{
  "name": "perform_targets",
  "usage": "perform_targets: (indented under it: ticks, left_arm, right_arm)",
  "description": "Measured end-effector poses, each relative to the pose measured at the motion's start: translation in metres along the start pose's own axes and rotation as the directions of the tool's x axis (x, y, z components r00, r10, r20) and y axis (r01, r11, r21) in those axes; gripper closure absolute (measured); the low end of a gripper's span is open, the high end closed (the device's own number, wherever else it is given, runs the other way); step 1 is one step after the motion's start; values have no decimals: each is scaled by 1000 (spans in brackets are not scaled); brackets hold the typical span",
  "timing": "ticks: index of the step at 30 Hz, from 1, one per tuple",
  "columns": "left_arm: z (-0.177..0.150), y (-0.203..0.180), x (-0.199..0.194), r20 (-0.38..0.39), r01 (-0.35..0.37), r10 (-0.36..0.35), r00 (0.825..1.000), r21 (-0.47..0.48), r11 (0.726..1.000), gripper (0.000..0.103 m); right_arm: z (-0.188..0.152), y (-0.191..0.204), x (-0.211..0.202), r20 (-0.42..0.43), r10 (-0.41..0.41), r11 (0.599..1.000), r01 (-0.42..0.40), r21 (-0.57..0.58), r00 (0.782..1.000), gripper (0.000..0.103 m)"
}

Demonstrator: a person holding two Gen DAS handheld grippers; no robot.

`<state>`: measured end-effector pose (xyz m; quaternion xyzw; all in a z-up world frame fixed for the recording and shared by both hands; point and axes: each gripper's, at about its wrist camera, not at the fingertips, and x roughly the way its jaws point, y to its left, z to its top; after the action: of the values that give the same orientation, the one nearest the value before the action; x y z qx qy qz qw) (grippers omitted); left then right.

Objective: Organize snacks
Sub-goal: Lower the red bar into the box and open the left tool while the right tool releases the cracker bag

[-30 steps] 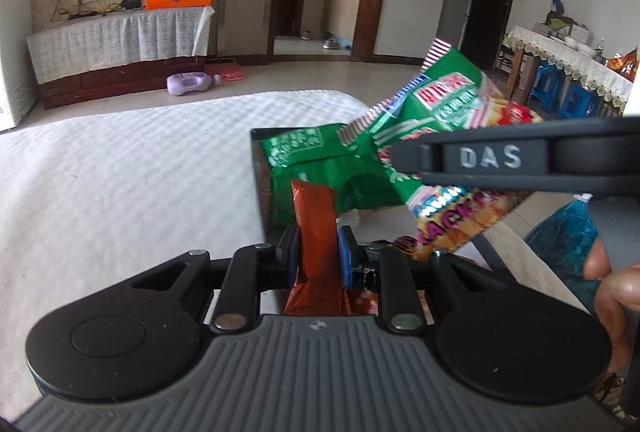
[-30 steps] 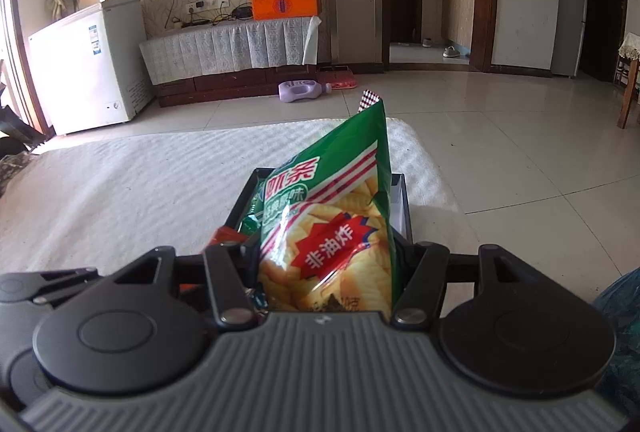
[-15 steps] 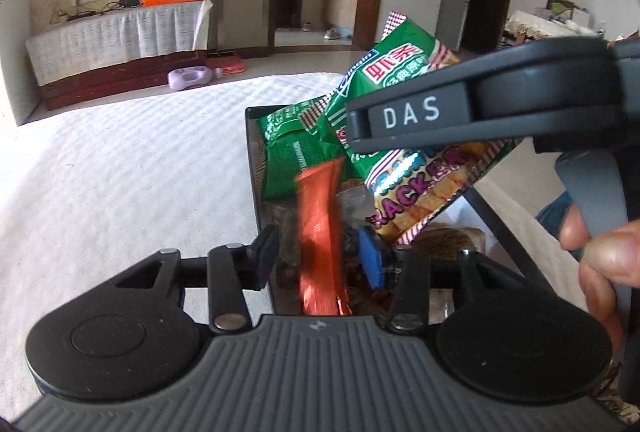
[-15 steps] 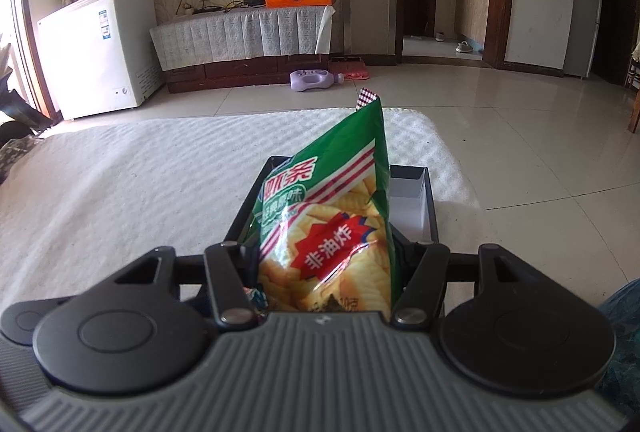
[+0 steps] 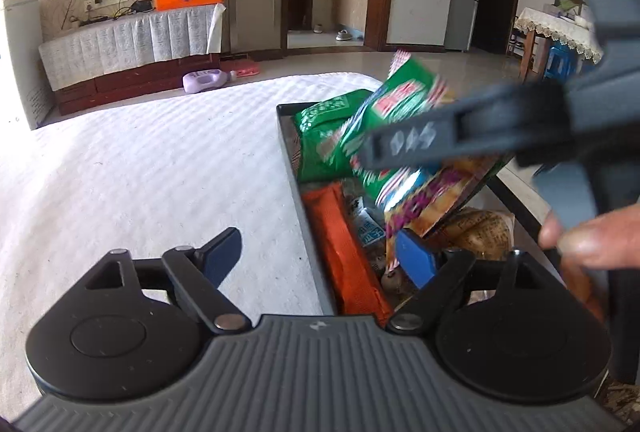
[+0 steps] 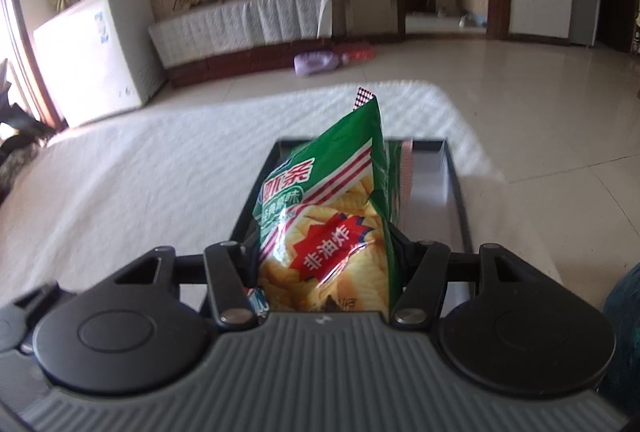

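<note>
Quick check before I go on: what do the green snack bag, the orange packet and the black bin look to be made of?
Green snack bag: thin glossy plastic film, judging by its creases and glare. Orange packet: crinkled film, possibly foil-lined, with a duller sheen. Black bin: rigid, with thin straight walls and a pale inside; whether plastic, board or metal I cannot tell.

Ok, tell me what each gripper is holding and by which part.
The left gripper holds nothing; its jaws are opening, with the orange packet lying loose in the tray. The right gripper clamps the green snack bag by its lower end.
</note>
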<state>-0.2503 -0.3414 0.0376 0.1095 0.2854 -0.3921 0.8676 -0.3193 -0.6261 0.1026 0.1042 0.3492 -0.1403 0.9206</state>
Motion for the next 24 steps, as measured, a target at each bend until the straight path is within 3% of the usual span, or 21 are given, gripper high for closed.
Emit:
perform_targets:
  ticks: [5, 10, 18, 21, 24]
  left_arm:
    - [-1, 6, -1, 0, 12, -12, 1000, 3, 1000, 4]
    - [1, 14, -3, -7, 9, -9, 1000, -19, 1000, 2]
    - [5, 22, -16, 45, 17, -15, 999, -39, 999, 0]
    - [6, 22, -17, 50, 11, -9, 999, -37, 999, 0]
    - [6, 20, -17, 46, 0, 1, 999, -37, 999, 0]
  right_arm:
    - [1, 9, -6, -10, -41, 996, 41, -75, 999, 38]
    - [3, 9, -20, 17, -86, 991, 87, -103, 996, 28]
    - [9, -17, -56, 131, -134, 991, 133, 19, 982, 28]
    - [8, -32, -55, 101, -162, 985, 154, 81, 982, 29]
    - [0, -45, -41, 32, -87, 981, 80, 179, 996, 29]
